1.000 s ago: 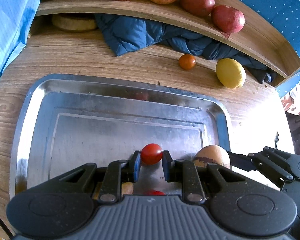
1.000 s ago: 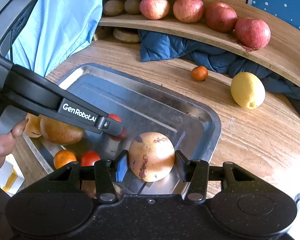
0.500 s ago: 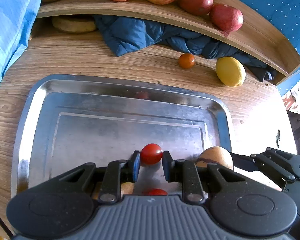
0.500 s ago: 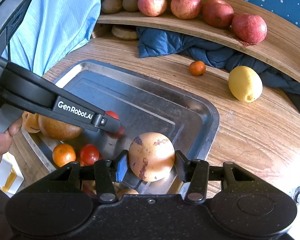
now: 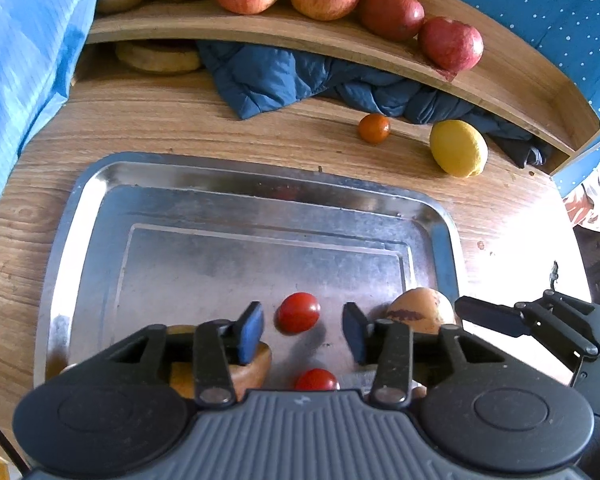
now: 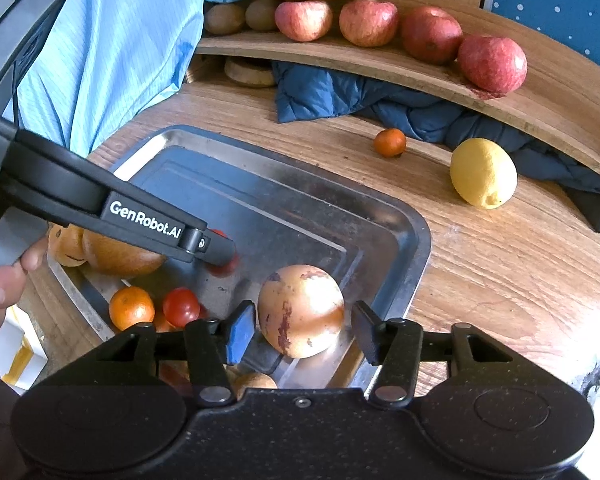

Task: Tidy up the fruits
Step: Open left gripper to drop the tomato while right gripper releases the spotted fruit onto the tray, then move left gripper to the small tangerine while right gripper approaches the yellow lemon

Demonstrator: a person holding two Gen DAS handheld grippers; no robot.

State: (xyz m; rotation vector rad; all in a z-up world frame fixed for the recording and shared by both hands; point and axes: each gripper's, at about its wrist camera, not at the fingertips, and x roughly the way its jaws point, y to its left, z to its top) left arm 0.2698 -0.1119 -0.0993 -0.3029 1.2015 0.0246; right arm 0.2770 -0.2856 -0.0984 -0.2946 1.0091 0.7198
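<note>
A small red tomato lies on the steel tray between the blue pads of my left gripper. Its jaws are opening, with a gap on each side of the tomato. In the right wrist view a tan pear with brown blotches rests in the tray's near right corner. My right gripper straddles it, jaws opening, and neither pad touches the fruit. The left gripper's finger reaches in from the left and hides most of the tomato.
The tray's near left end holds brown pears, a mandarin and another tomato. Beyond the tray lie a lemon, a small orange and a blue cloth. The wooden shelf carries apples, kiwis and bananas.
Both grippers have opened. The left one let go of the tomato and the right one let go of the pear; both fruits now sit on the tray.
</note>
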